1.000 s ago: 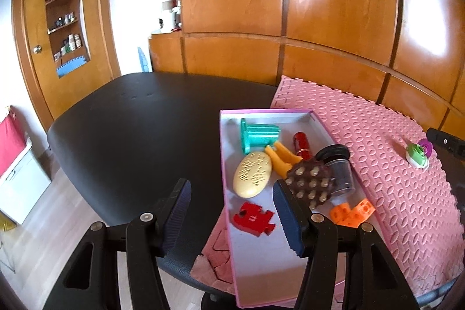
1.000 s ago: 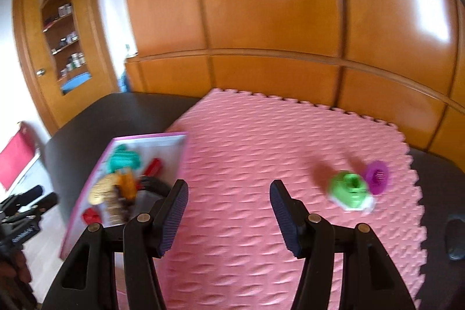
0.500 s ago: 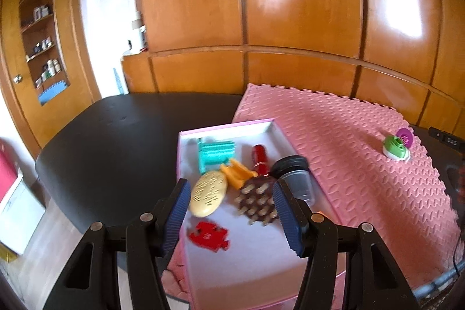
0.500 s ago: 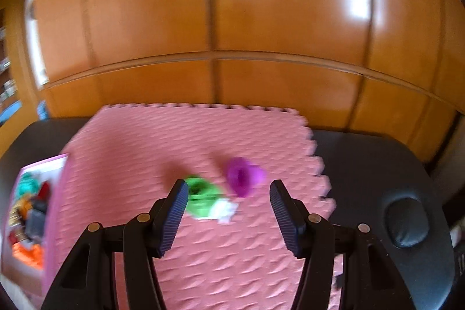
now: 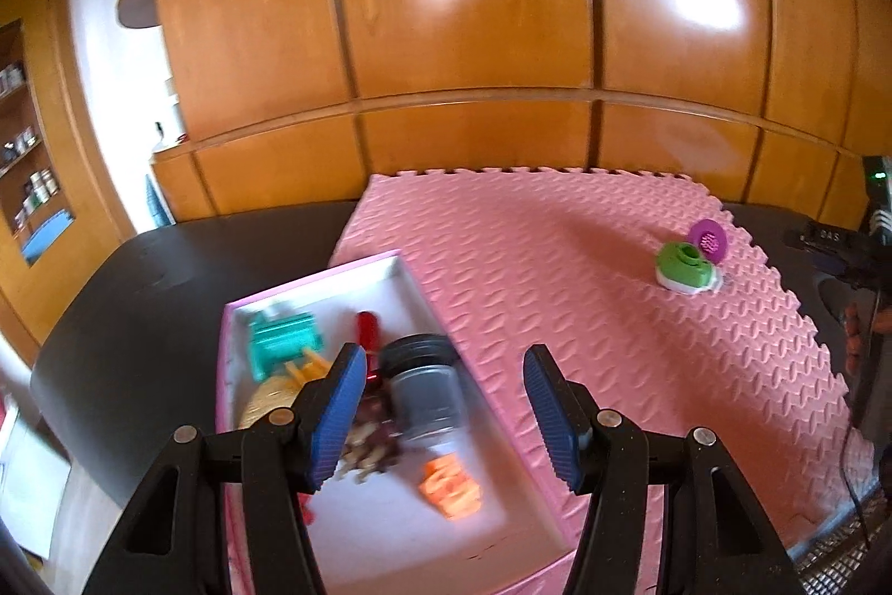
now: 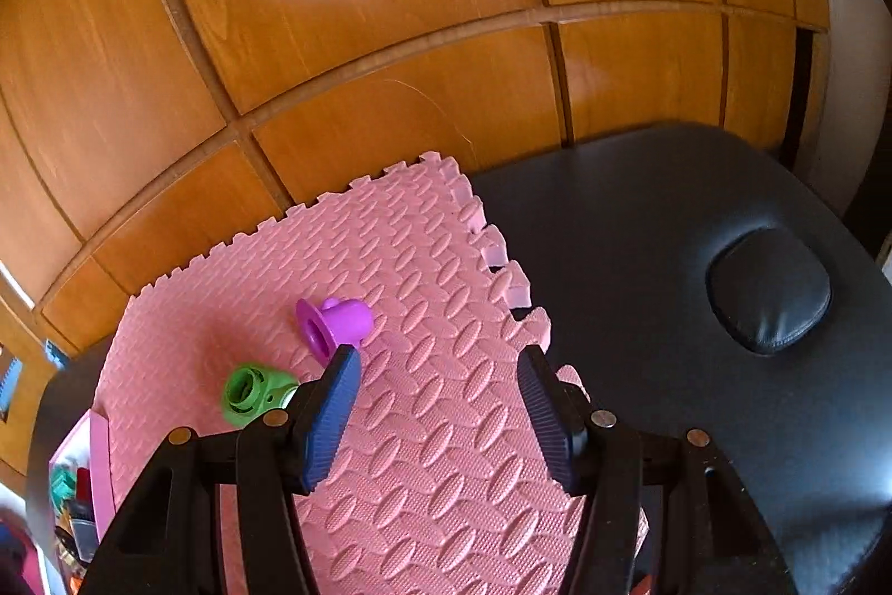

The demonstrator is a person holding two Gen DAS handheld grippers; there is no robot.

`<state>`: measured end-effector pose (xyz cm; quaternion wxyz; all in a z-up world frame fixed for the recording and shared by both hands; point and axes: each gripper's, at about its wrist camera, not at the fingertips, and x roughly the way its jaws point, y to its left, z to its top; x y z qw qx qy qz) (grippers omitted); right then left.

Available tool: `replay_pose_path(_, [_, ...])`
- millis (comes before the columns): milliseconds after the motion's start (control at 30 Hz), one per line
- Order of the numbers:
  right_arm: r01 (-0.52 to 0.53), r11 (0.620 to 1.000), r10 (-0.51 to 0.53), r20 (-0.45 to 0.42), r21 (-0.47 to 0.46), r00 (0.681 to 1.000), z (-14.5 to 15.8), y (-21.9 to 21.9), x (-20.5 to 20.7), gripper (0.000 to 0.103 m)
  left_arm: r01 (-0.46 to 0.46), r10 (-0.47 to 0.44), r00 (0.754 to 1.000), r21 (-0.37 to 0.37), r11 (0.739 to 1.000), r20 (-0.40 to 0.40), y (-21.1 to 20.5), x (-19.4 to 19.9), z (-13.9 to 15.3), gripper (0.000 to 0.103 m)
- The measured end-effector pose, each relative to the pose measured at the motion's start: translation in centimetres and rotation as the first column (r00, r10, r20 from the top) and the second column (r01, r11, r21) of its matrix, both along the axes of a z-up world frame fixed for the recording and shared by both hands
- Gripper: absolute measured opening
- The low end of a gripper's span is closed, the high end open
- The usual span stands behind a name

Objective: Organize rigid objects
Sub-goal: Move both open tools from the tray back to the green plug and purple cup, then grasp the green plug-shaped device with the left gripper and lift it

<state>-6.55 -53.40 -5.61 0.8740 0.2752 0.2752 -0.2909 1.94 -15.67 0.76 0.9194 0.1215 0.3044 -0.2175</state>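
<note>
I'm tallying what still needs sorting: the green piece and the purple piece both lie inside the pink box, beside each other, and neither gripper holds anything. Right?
Not quite. The green piece and the purple piece lie beside each other on the pink foam mat, not inside the pink box, as the right wrist view shows. Neither the left gripper nor the right gripper holds anything.

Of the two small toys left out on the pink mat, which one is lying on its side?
The purple toy, beyond the green one. Its flared rim stands on edge and its stem points sideways along the pink mat; the green toy's opening faces upward.
</note>
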Motion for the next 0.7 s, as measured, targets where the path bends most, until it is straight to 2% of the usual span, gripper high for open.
replay_pose_path(300, [0.021,1.0,-0.022,0.045,0.018,0.999,0.3,-0.5,-0.8,0.059,0.107,-0.106,0.993,0.017,0.994,-0.06,-5.7,-0.1,-1.2,0.06])
replay_pose_path(567, [0.02,0.998,-0.025,0.073,0.06,0.997,0.3,-1.1,-1.0,0.059,0.22,-0.216,0.963,0.006,0.976,-0.164,-12.3,0.6,-3.6,0.06])
replay_pose_path(633, [0.013,0.998,-0.018,0.073,0.067,0.997,0.3,-1.1,-0.9,0.059,0.237,-0.233,0.954,-0.001,0.971,-0.189,-13.6,0.9,-4.1,0.066])
replay_pose_path(700, [0.005,0.997,-0.01,0.077,0.072,0.997,0.3,-1.1,-0.8,0.059,0.249,-0.247,0.946,-0.019,0.968,-0.21,-15.0,1.3,-4.6,0.084])
